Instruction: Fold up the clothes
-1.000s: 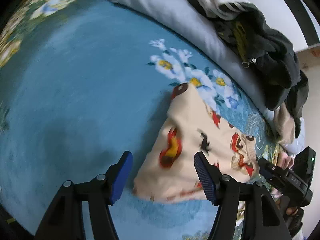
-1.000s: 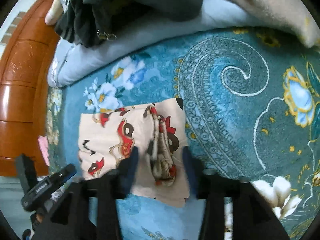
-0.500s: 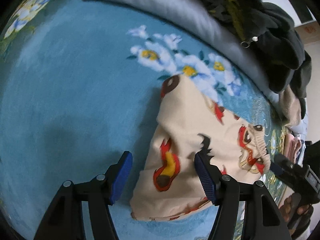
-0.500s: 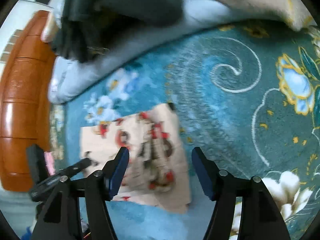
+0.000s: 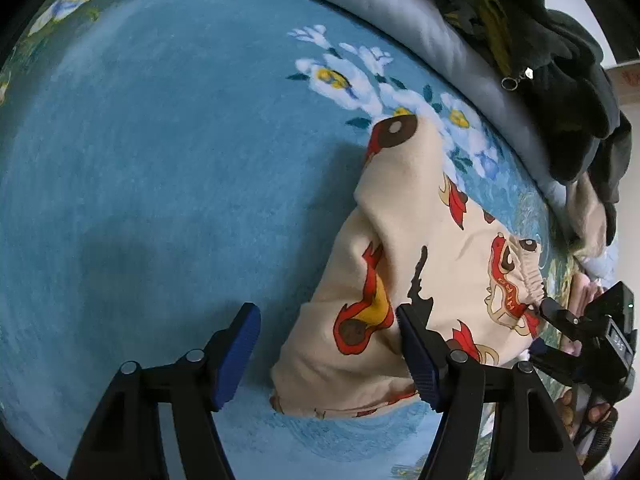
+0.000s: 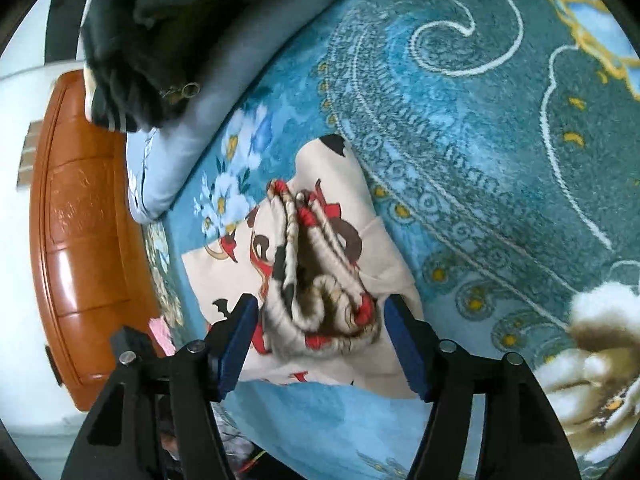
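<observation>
Right of centre in your left wrist view lies the cream printed garment, partly folded on the blue floral blanket, its gathered waistband toward the right edge of the frame. Your left gripper stands wide with nothing between its blue pads; the right-hand pad sits against the garment's lower edge, while the other hangs over bare blanket. At the lower right of that frame you can see your right gripper beside the waistband. From your right wrist view, the right gripper is also spread wide, straddling the bunched waistband at lower centre without pinching it. Along the top of both frames a pile of dark clothes rests on a grey quilt. A brown wooden headboard fills the left edge there.
</observation>
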The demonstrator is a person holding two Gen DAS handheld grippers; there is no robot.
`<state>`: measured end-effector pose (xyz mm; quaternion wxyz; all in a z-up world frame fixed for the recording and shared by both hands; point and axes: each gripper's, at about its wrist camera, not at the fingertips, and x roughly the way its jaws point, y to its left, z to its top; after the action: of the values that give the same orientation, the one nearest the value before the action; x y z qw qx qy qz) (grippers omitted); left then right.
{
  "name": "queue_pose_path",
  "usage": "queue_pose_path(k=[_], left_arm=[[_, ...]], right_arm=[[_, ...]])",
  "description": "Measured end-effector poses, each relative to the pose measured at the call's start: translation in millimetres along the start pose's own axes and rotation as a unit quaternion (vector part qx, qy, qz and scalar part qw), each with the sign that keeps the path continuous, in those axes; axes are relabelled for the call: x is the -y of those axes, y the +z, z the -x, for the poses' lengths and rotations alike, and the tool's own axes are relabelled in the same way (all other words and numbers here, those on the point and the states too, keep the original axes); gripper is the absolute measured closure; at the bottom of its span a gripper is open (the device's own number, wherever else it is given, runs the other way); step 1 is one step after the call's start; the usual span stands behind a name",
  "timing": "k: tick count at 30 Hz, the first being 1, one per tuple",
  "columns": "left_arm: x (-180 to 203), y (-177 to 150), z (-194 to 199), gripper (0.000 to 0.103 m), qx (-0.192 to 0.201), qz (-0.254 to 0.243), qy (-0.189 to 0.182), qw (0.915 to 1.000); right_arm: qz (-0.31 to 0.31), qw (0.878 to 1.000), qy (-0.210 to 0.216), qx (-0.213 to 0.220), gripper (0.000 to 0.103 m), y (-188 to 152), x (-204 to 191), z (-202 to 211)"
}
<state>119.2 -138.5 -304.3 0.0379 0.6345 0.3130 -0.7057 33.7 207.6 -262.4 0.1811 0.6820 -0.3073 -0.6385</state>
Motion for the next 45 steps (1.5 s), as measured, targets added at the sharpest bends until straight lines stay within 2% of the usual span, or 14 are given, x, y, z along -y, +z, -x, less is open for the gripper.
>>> queue_pose_path(k=[9, 13, 17, 22, 25, 28, 30, 38, 41, 43, 45], left_arm=[[-5, -2, 0, 0.03, -0.004, 0.007, -0.002, 1.0], [-16, -6, 7, 0.03, -0.006, 0.009, -0.002, 0.9999], [-20, -6, 9, 0.03, -0.005, 0.01, 0.0, 0.9999], [-27, -4, 18, 0.03, -0.001, 0.02, -0.009, 0.9997], [-27, -4, 26, 0.03, 0.003, 0.014, -0.016, 0.9998], [-26, -2, 36, 0.03, 0.01, 0.002, -0.023, 0.9997], [-25, 0, 41, 0.03, 0.013, -0.003, -0.027, 0.9995], [-22, 5, 25, 0.03, -0.008, -0.025, -0.01, 0.9996], [-26, 3, 28, 0.03, -0.01, -0.031, -0.007, 0.9994], [-29, 3, 30, 0.03, -0.012, -0.033, -0.009, 0.9994], [-31, 3, 32, 0.03, -0.013, -0.035, -0.011, 0.9992]], right_arm=[[0.054, 0.998, -0.022, 0.004, 0.035, 3, -18, 2], [0.045, 0.999, -0.019, -0.015, 0.035, 23, -15, -15], [0.046, 0.999, -0.006, -0.024, 0.037, 22, -12, -13], [0.051, 0.998, -0.022, -0.036, 0.069, 12, -12, -15], [0.053, 0.997, -0.031, -0.039, 0.076, 13, -14, -16], [0.062, 0.998, -0.015, -0.02, 0.079, 12, -24, -3], [0.064, 0.998, -0.003, -0.001, 0.079, 10, -29, 10], [0.096, 0.992, -0.084, -0.005, 0.076, 8, -24, 0], [0.109, 0.988, -0.112, 0.007, 0.068, 9, -24, -1], [0.117, 0.984, -0.132, 0.013, 0.053, 9, -24, -2], [0.116, 0.983, -0.14, 0.015, 0.05, 8, -20, -4]])
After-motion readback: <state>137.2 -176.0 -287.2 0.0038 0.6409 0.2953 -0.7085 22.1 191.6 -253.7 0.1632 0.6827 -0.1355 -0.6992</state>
